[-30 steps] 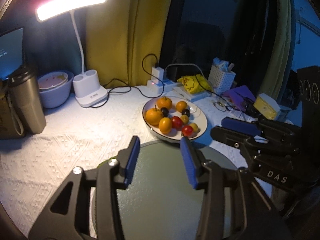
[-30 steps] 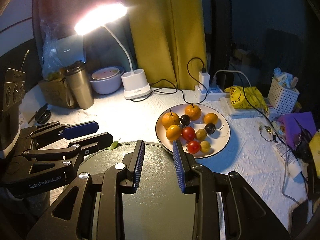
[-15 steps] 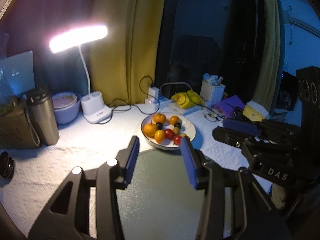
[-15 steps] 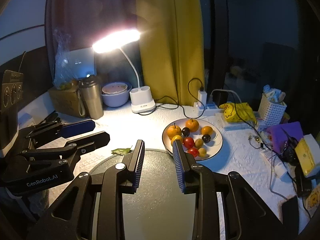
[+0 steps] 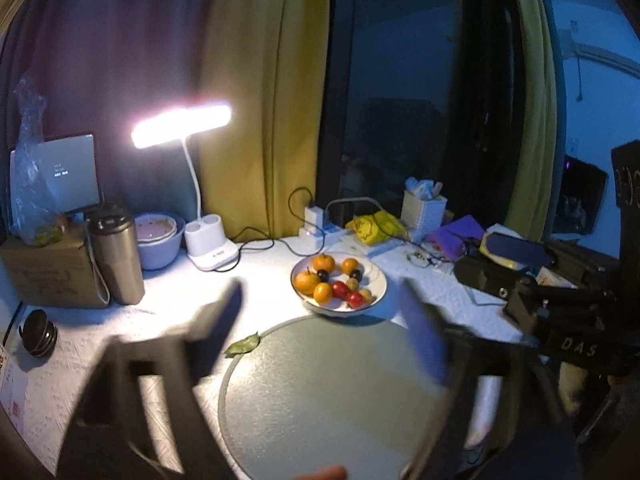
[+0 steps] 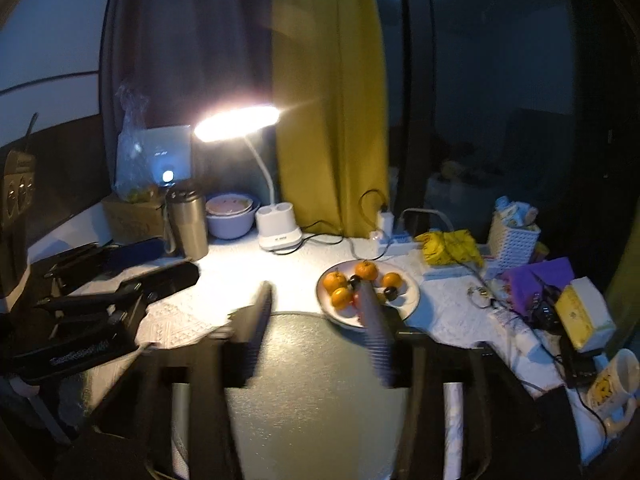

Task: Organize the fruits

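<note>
Between spread tongs (image 5: 324, 344), grey disc (image 5: 320, 400) before fruit plate (image 5: 376, 300).

Place: a home room at night, a cluttered desk by the window
Signs: yellow curtains (image 5: 256, 92), lit desk lamp (image 5: 182, 125), fruit plate (image 5: 378, 280), thermos (image 5: 116, 254), mug (image 6: 616, 386)

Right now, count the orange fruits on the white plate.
4, all on the white plate: back orange, back-right orange, left orange, front orange. The pile may hide others.
</note>
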Demonstrator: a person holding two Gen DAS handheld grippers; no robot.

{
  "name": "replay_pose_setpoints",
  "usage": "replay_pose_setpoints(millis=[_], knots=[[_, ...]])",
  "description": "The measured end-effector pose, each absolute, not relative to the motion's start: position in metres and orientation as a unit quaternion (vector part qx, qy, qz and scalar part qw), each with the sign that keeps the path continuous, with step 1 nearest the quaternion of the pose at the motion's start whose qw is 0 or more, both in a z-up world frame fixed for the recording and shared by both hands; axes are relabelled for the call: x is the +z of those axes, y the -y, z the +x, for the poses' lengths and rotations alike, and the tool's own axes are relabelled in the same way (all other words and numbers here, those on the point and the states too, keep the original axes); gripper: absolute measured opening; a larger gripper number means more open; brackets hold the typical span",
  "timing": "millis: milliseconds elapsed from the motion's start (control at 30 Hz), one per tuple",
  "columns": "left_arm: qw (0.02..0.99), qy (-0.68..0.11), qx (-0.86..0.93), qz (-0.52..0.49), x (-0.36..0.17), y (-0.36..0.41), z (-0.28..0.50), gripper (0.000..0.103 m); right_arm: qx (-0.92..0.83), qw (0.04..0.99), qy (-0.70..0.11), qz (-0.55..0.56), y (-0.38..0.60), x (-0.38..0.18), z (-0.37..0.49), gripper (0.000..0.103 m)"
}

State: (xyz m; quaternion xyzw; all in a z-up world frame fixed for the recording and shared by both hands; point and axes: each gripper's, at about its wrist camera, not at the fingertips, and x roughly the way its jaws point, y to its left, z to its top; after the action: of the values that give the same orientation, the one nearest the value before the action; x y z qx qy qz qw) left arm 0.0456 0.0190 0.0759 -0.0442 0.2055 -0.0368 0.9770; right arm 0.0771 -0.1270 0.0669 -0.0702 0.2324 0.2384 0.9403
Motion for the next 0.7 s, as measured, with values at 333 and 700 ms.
replay_pose_setpoints(millis=[333,700], knots=[[0.985,-0.164,-0.027,-0.037,0.093,-0.026,0.025,0.089,0.171,0.962,-0.199,-0.074,0.151,0.089,0.056,0.064],[0.99,-0.14,-0.021,-0.024,0.103,-0.031,0.034,0.089,0.142,0.968,-0.193,-0.072,0.164,0.093,0.068,0.064]])
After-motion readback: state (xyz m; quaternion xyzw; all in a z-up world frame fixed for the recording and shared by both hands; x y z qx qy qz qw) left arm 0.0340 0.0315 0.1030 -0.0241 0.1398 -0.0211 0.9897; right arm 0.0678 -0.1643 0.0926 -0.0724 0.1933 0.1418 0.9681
